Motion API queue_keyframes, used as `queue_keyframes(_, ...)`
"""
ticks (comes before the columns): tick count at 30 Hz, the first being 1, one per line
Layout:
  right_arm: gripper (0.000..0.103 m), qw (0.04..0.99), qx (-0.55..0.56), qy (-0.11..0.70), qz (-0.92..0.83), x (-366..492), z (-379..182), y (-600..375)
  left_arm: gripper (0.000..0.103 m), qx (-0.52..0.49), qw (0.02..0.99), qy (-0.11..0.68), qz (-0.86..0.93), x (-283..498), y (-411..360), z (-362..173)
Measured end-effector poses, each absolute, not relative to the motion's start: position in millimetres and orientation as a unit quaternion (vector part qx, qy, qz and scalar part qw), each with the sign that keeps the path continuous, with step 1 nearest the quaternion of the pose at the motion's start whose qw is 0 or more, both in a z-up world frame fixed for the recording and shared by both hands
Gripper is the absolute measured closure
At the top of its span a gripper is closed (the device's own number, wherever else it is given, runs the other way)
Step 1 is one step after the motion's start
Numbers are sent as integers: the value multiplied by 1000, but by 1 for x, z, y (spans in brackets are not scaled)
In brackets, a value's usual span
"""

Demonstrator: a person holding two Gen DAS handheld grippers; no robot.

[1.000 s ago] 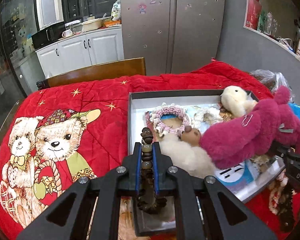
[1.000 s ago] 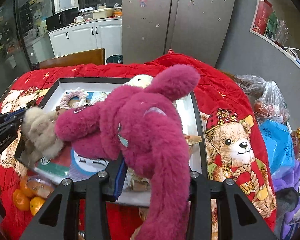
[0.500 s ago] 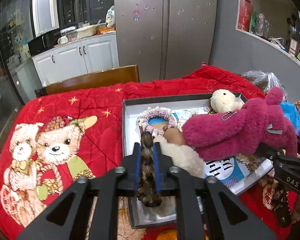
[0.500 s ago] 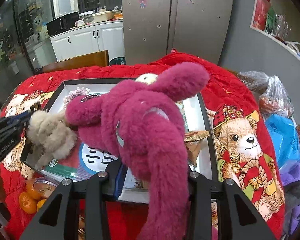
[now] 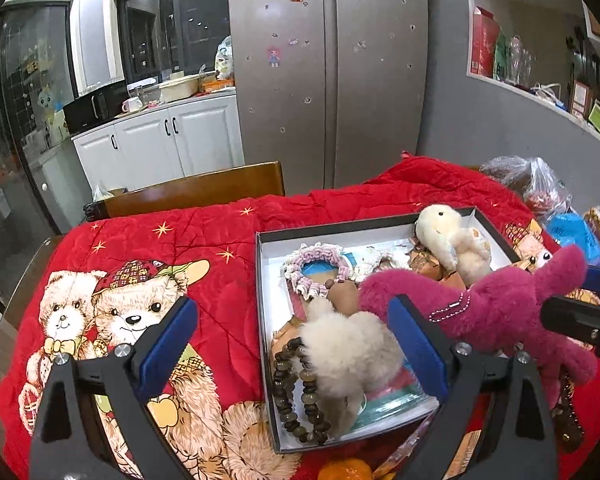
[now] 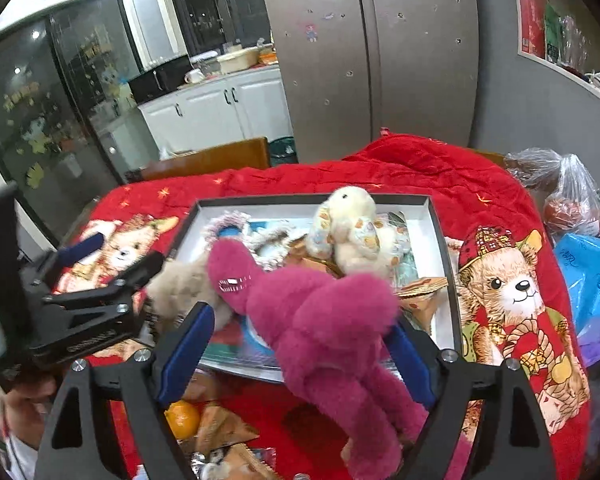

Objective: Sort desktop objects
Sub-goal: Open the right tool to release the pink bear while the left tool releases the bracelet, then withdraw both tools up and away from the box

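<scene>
A black-rimmed white box (image 5: 262,280) sits on the red quilt and holds soft toys. My left gripper (image 5: 296,344) is open and empty above the box's near left corner. A brown bead bracelet (image 5: 296,396) tied to a beige fluffy pompom (image 5: 348,356) lies in that corner. My right gripper (image 6: 300,344) is open, with a magenta plush toy (image 6: 320,320) lying loose between its fingers over the box's near edge. The toy also shows in the left wrist view (image 5: 500,312). A cream plush toy (image 6: 348,228) sits further in the box.
A pink crocheted ring (image 5: 316,268) lies in the box. Oranges (image 6: 182,420) and snack packets (image 6: 224,428) lie in front of the box. Plastic bags (image 6: 568,196) and a blue bag (image 6: 588,276) crowd the right side. A wooden chair back (image 5: 196,194) stands behind the table.
My left gripper has opened and dropped the bead bracelet with its pompom into the box. My right gripper has opened around the magenta plush. Both grippers have drawn back and up.
</scene>
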State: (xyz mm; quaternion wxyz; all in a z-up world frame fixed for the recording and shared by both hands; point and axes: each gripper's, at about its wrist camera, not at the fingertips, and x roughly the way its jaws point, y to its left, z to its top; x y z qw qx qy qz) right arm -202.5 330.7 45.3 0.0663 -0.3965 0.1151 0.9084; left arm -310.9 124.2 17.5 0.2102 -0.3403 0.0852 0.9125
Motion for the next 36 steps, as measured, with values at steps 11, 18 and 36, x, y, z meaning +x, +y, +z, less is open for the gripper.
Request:
queue_keyframes(11, 16, 68, -370, 136, 917, -185, 68, 339, 6, -340, 208, 78, 914, -309, 121, 20)
queue_keyframes(18, 16, 71, -351, 134, 924, -172, 82, 346, 6, -338, 215, 79, 913, -305, 122, 21)
queue_keyframes(36, 16, 76, -301, 107, 945, -124, 131, 335, 6, -301, 227, 71, 924, -257, 93, 72)
